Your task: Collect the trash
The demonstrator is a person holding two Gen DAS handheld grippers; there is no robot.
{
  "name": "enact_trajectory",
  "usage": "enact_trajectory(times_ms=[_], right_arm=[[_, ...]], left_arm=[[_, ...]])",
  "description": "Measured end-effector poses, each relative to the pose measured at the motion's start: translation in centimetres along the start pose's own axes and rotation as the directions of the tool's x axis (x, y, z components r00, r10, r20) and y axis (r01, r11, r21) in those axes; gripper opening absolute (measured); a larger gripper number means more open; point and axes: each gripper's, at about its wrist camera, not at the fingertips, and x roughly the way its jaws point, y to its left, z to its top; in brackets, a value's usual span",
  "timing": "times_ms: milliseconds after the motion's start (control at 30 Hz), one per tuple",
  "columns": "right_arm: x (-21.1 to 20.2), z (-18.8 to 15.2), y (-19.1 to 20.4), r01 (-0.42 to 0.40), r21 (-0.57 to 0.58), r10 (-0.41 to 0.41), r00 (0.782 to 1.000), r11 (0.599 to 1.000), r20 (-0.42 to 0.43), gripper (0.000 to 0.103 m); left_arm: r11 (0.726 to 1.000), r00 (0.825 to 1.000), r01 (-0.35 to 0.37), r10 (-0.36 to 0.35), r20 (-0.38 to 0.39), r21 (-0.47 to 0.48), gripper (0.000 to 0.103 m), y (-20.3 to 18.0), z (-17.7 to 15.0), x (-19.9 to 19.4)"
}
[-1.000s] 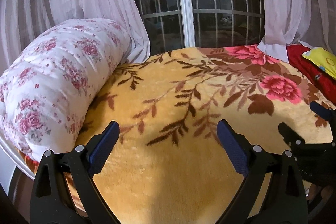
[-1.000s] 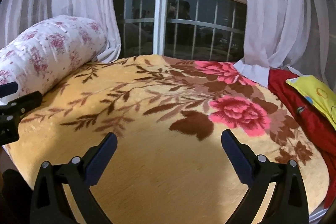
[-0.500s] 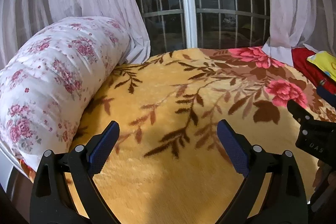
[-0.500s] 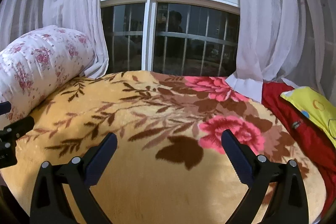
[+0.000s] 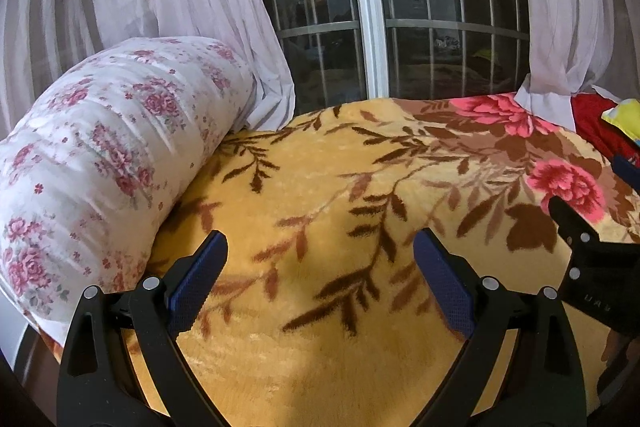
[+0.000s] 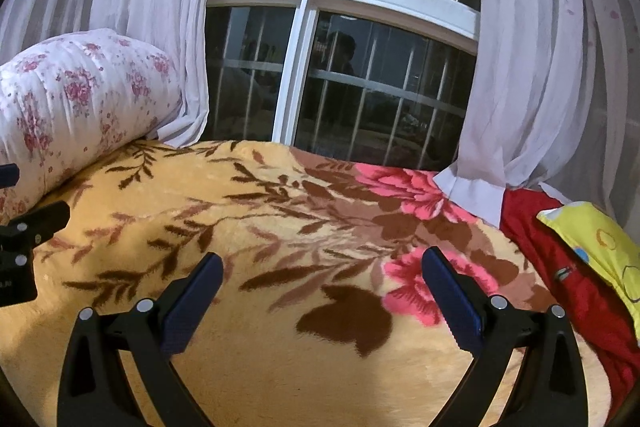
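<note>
No trash shows in either view. My left gripper (image 5: 320, 247) stands open above the near part of a yellow floral blanket (image 5: 320, 195), nothing between its blue-padded fingers. My right gripper (image 6: 322, 269) is likewise open and empty over the same blanket (image 6: 260, 211), near a pink flower print. In the left wrist view the right gripper's black body juts in at the right edge (image 5: 592, 263). The left gripper's body appears at the left edge of the right wrist view (image 6: 24, 239).
A rolled white floral quilt (image 5: 100, 155) lies along the bed's left side. A red cloth (image 6: 560, 267) and a yellow pillow (image 6: 600, 251) sit at the right. Behind the bed stand a barred dark window (image 6: 340, 87) and sheer curtains (image 6: 540, 67). A person's reflection shows in the glass.
Both cameras have tilted upward, so more window and curtain shows and the blanket sits lower in view. Both grippers have stayed open and empty.
</note>
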Motion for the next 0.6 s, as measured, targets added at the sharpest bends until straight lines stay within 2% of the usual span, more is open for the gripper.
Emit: enact_trajectory(times_ms=[333,600], right_arm=[[1.2,-0.4,-0.1,-0.021,0.017,0.022,0.999,1.000,-0.028,0.098],[1.8,-0.8,0.4,-0.028,0.004,0.029,0.998,1.000,-0.054,0.098]], left_arm=[[0.999,1.000,0.029,-0.029,-0.010,-0.030,0.092,0.1,0.5,1.8],[0.999,1.000,0.016,-0.016,-0.003,-0.039,0.092,0.2,0.7,2.2]])
